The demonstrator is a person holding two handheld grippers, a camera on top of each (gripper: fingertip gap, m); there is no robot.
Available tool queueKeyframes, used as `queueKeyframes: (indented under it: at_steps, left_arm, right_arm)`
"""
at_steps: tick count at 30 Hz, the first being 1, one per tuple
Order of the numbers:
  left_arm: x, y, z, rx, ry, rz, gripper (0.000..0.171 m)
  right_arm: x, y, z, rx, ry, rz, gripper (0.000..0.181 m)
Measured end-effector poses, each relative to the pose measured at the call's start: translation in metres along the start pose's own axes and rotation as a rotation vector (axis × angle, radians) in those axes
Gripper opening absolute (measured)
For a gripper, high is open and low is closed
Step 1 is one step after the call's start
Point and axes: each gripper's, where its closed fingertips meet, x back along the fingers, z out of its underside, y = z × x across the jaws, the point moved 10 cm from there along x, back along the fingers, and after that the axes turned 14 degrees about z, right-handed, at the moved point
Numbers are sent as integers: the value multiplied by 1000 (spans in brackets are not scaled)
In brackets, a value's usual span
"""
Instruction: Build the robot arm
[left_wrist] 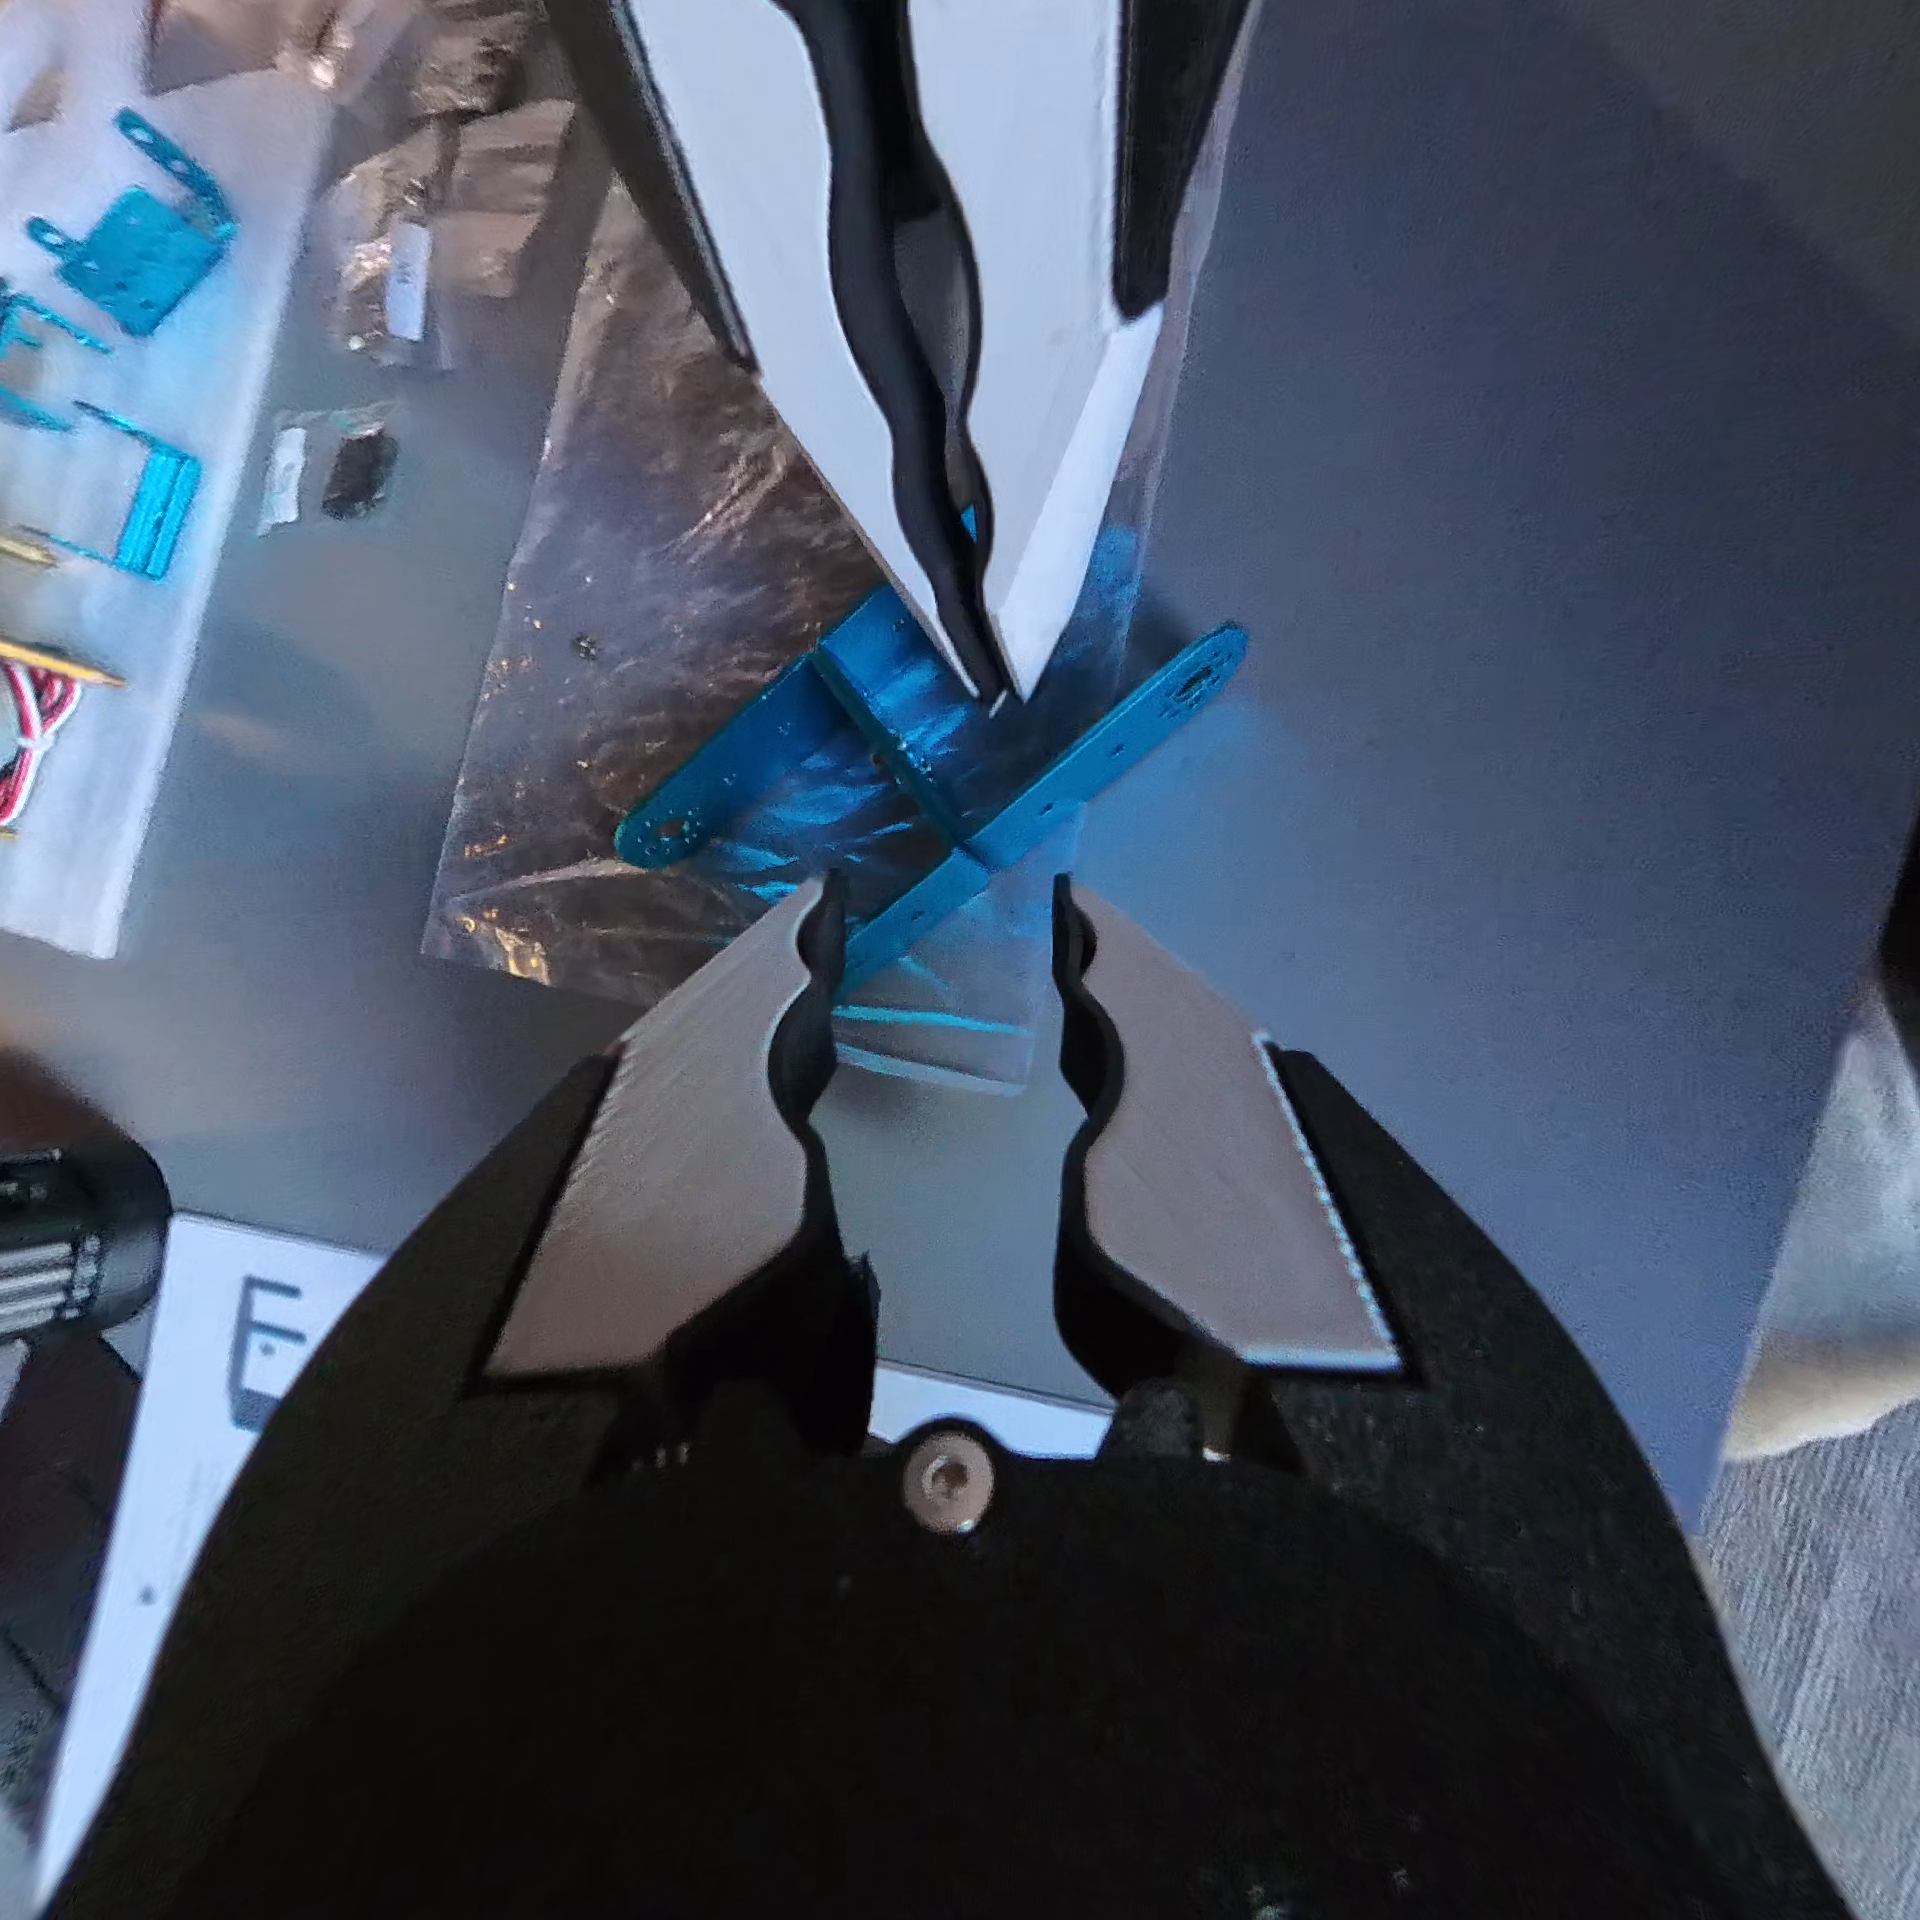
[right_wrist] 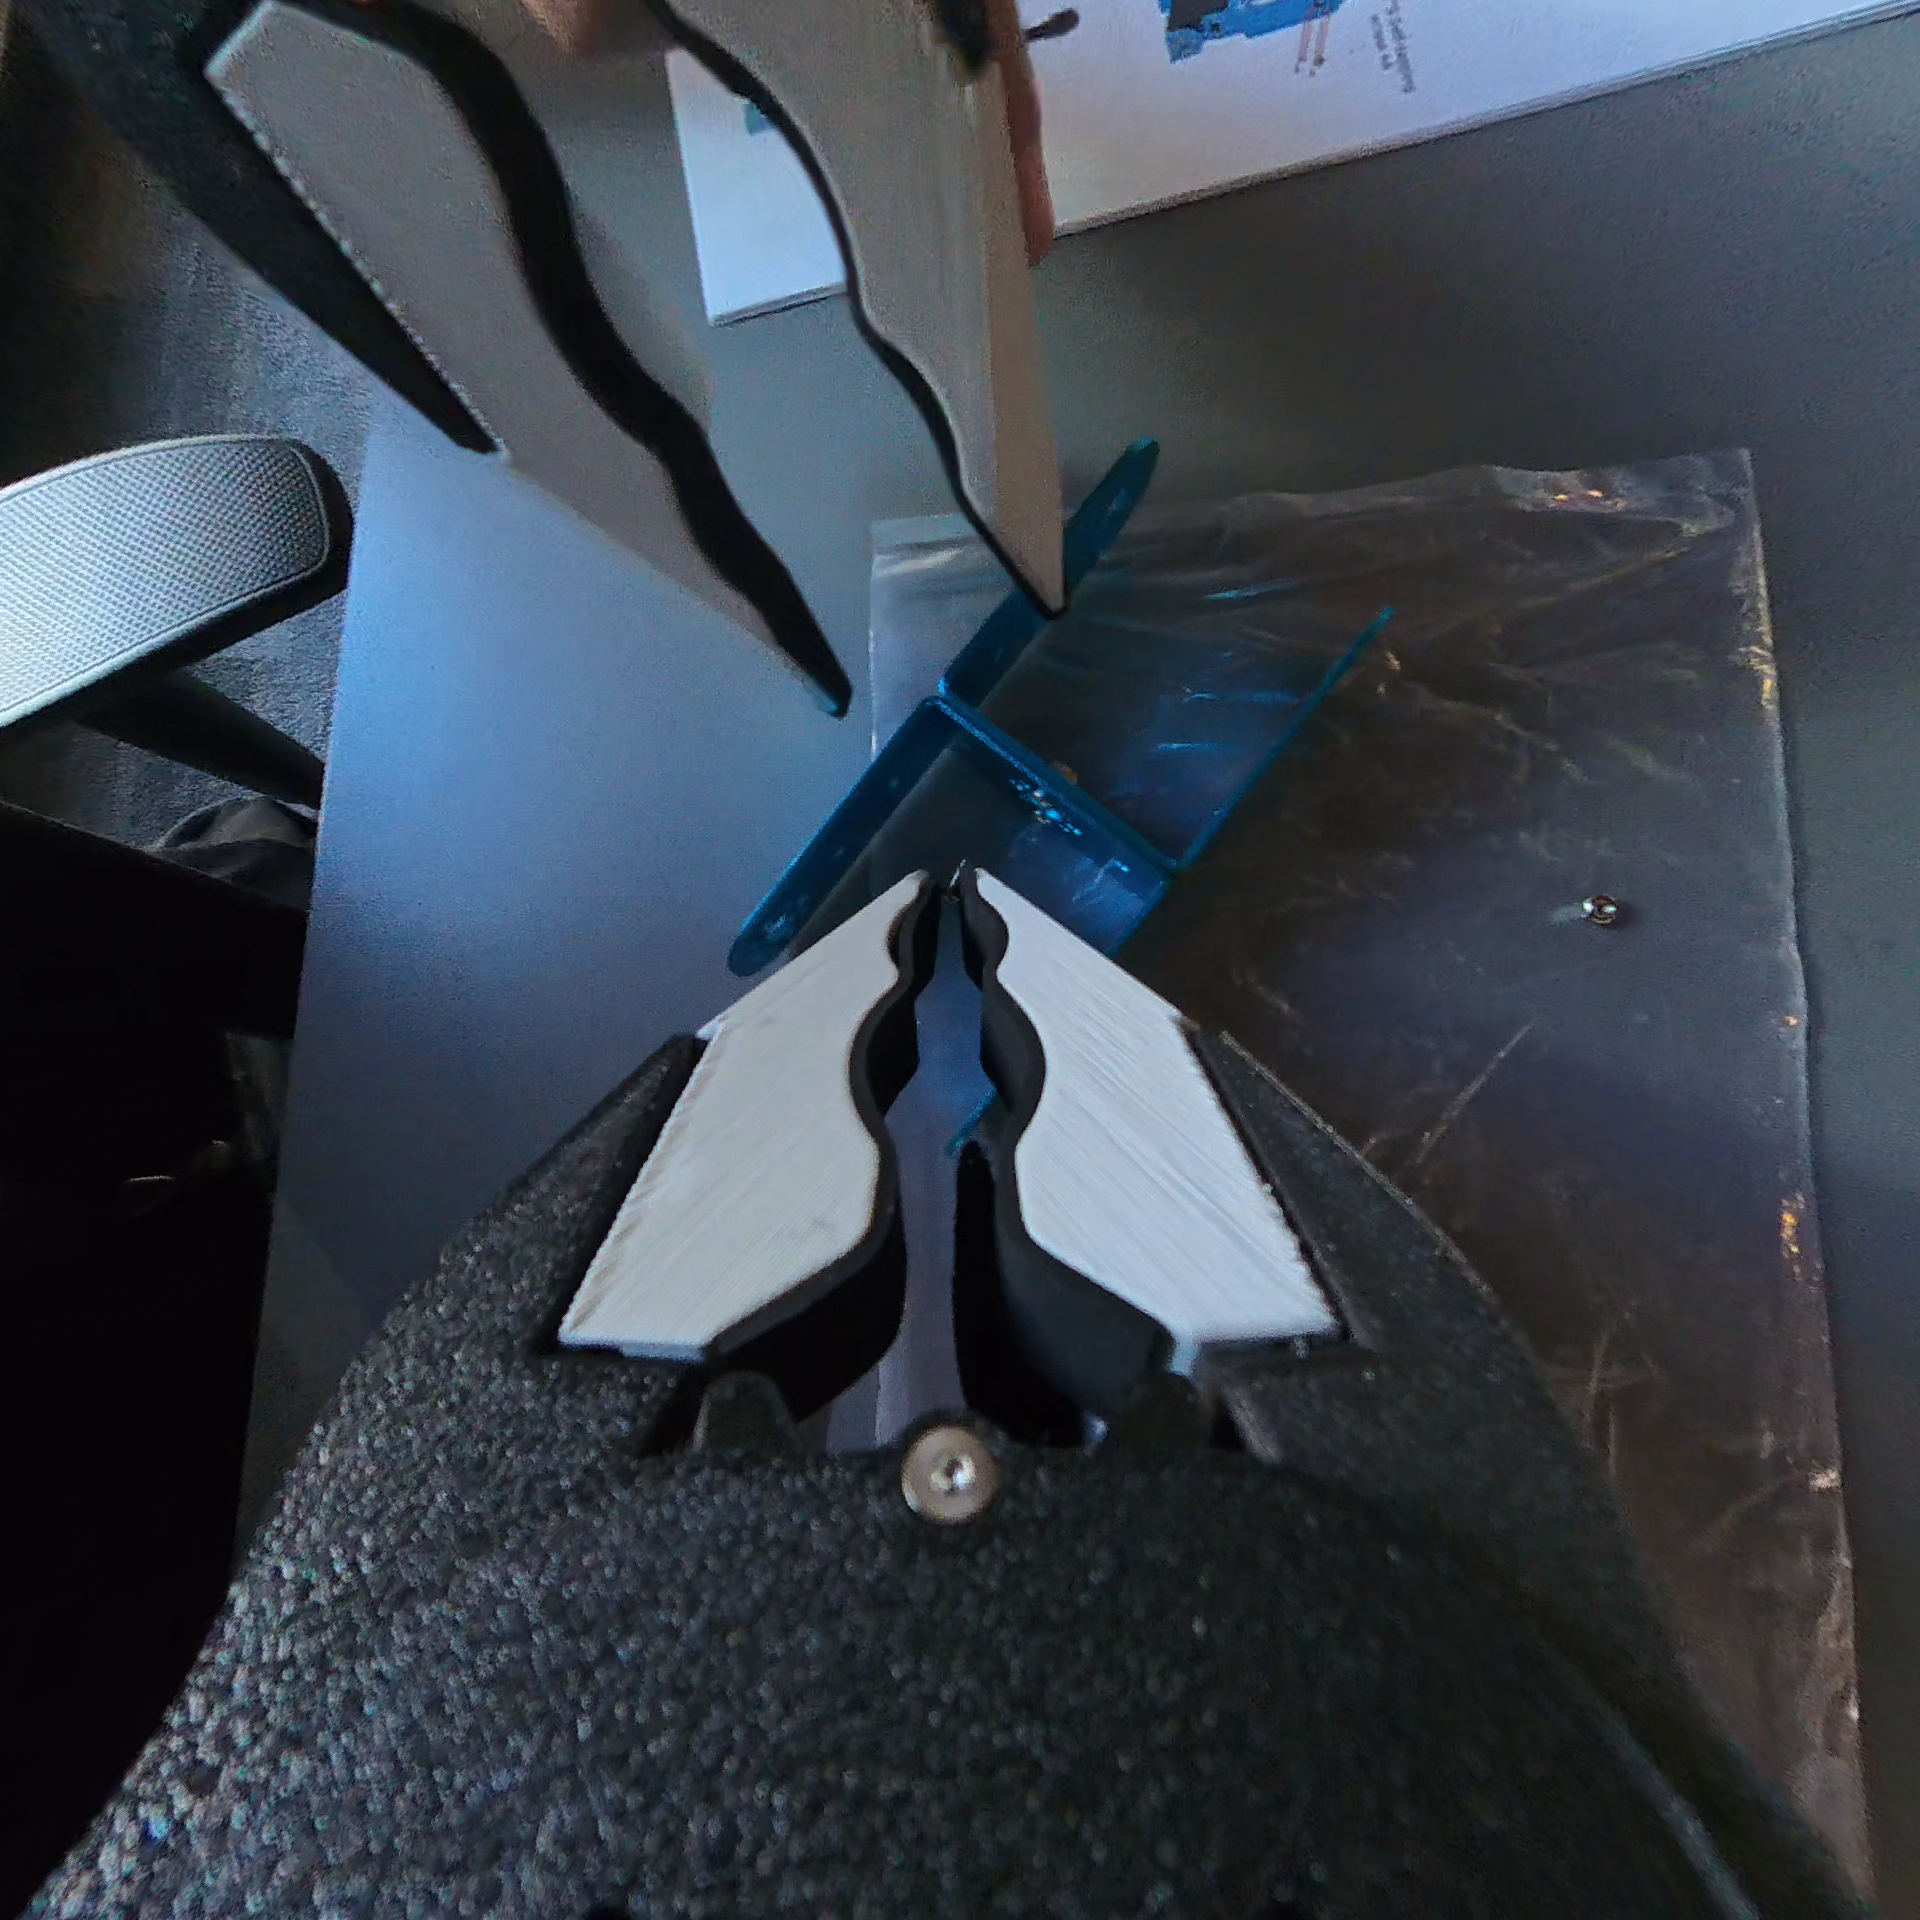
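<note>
A blue metal bracket assembly [left_wrist: 914, 748] with long perforated strips lies on a clear plastic bag [left_wrist: 665, 644] on the grey table. My left gripper [left_wrist: 945, 888] is open, its fingertips just above the near strip. In the right wrist view, the left gripper [right_wrist: 940, 655] comes in from the top, with one fingertip [right_wrist: 1049, 597] touching a strip of the bracket [right_wrist: 1049, 831]. My right gripper [right_wrist: 948, 878] is shut on a tiny metal part, too small to identify, at the bracket's cross plate. In the left wrist view the right gripper [left_wrist: 987, 686] reaches down from above.
More blue brackets [left_wrist: 135, 260], small hardware bags [left_wrist: 364, 281] and red wires [left_wrist: 31, 727] lie at the left. A black tool [left_wrist: 73, 1236] and white sheet [left_wrist: 208, 1403] sit near left. A loose screw [right_wrist: 1605, 911] lies on the bag [right_wrist: 1455, 831]. A chair armrest [right_wrist: 156, 561] stands beyond the table edge. My left and right fingertips are right by each other.
</note>
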Motion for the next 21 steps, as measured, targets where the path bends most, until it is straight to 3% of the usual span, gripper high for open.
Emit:
queueKeyframes:
  at_steps: [3,9,13,16,17,21]
  left_arm:
    - [-6,14,1,-19,76,53,24]
    - [-10,10,-6,-60,66,104,4]
    - [-1,0,-16,-106,-77,-82,0]
    - [7,-9,-29,-109,-214,-262,0]
    - [9,-12,-34,-99,-273,-322,0]
    - [5,-21,-51,-42,-497,-513,0]
  right_arm:
    - [2,-2,0,-4,-10,-20,3]
    - [17,-18,-4,9,-57,-50,3]
    - [42,-32,-19,126,-75,-75,3]
    - [71,-40,-45,208,-88,-190,3]
    - [79,-42,-52,256,-74,-225,3]
    - [98,-51,-81,472,99,-127,3]
